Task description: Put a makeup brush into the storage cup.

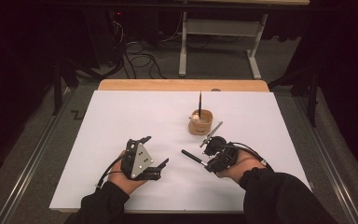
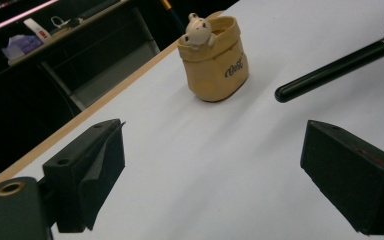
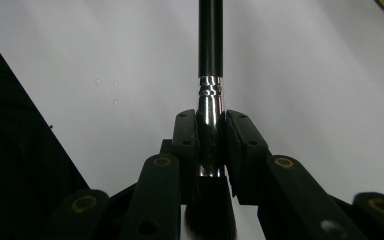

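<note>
A tan pouch-shaped holder (image 1: 200, 123) stands on the white board at centre right. A small bear figure (image 1: 195, 117) sits on its rim and a dark slim stick (image 1: 199, 102) stands upright in it. My right gripper (image 1: 209, 164) is shut on the silver ferrule of a brush (image 1: 193, 157), whose black handle points left. In the right gripper view the pads clamp the brush (image 3: 210, 40) and the bristles lie behind them. My left gripper (image 1: 154, 150) is open and empty, left of the handle tip. Its view shows the holder (image 2: 215, 62) ahead and the handle (image 2: 330, 70) at right.
A thin grey rod (image 1: 213, 132) lies slanted between the holder and my right hand. The white board (image 1: 121, 116) lies on a wooden table whose far edge (image 1: 182, 85) shows behind it. Beyond stand a metal frame (image 1: 219, 28) and floor cables (image 1: 140, 58).
</note>
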`<state>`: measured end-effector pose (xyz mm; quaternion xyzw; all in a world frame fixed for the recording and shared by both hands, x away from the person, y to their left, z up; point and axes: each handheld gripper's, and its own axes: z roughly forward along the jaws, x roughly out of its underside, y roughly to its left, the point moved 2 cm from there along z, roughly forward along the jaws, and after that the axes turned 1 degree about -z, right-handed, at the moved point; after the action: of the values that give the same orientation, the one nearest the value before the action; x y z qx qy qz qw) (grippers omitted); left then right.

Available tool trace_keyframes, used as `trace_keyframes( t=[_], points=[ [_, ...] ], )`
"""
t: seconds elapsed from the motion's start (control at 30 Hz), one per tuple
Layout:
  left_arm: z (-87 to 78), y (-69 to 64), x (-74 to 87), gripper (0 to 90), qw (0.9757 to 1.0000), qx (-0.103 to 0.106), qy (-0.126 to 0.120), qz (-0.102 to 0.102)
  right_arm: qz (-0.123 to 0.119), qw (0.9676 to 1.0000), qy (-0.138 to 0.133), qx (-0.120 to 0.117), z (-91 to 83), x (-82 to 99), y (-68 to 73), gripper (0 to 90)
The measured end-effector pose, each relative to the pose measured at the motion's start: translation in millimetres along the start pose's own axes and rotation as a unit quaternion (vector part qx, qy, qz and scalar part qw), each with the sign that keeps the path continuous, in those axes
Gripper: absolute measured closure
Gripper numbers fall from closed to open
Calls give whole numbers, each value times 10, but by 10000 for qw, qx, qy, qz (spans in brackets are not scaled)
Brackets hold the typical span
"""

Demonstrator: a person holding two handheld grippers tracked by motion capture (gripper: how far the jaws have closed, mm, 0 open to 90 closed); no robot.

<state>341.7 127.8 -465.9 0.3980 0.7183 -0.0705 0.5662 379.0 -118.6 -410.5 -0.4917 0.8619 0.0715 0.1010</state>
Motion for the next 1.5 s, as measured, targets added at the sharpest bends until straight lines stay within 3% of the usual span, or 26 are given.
trace_keyframes(
  t=[0.33, 0.6, 0.97, 1.5],
  points=[
    [57, -117, 25, 121, 9990, -60, 164, 399, -136, 9998, 136, -63, -62, -58, 53, 775],
    [91, -176, 39, 130, 9979, -93, 259, 589, -232, 9993, 272, -139, -68, -122, 101, 774],
    [114, -289, 34, 148, 9948, -130, 291, 971, -409, 9979, 479, -159, -112, -192, 134, 775],
    [121, -322, 35, 168, 9927, -241, 286, 1149, -635, 9960, 598, -184, -167, -336, 229, 775]
  ],
)
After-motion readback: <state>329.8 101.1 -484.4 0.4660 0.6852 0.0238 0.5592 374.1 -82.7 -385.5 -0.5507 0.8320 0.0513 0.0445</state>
